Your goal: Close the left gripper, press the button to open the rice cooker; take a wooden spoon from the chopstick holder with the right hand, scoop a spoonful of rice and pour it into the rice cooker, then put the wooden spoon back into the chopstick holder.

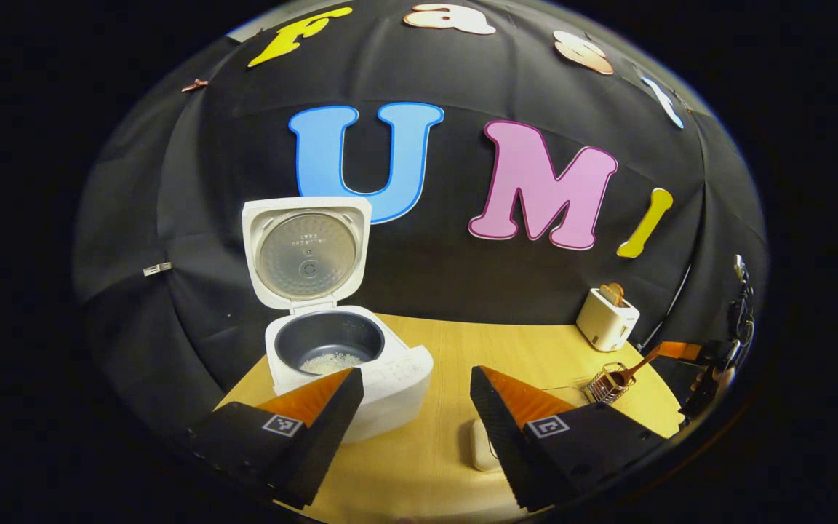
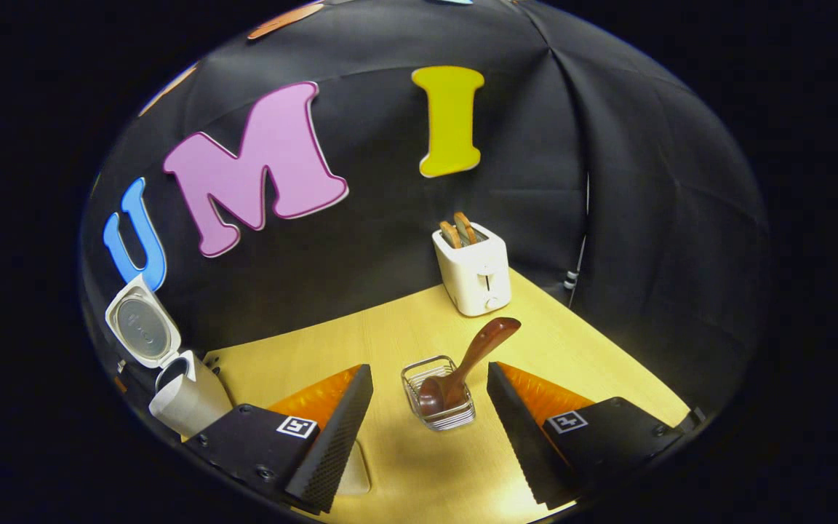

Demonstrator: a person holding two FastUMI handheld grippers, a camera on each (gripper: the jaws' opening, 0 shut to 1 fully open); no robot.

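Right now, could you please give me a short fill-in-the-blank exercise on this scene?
1. The rice cooker has its lid standing ____.
2. The wooden spoon rests bowl-down in the ____ holder.
3. Slices of ____ stick out of the toaster.
4. The right gripper has its fingers ____, either side of the holder.

Missing words: open; chopstick; bread; open

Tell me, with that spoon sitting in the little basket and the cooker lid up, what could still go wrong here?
Two things, I'd guess. The dark wooden spoon leans far out of the small wire chopstick holder, which looks light, so a nudge from the right gripper, jaws open on either side, might tip it. Also, the white rice cooker has its lid standing open with rice in the pot, and the left gripper sits close in front; a bump could knock it.
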